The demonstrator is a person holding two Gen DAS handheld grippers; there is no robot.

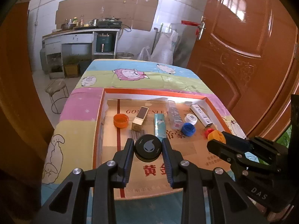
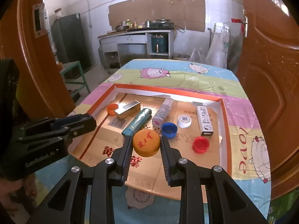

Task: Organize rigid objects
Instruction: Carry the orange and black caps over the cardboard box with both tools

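Both tongs are clenched on round caps above the orange-rimmed cardboard tray [image 2: 225, 119]: left gripper [image 1: 148, 146] holding the black plastic cap [image 1: 148, 147], right gripper [image 2: 146, 143] the orange plastic cap [image 2: 146, 142], 2 loads side by side, the left nearer the tray's left wall.

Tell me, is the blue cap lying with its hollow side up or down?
Hollow side up. The blue cap lies in the cardboard tray, and the right wrist view looks straight into its open inside.
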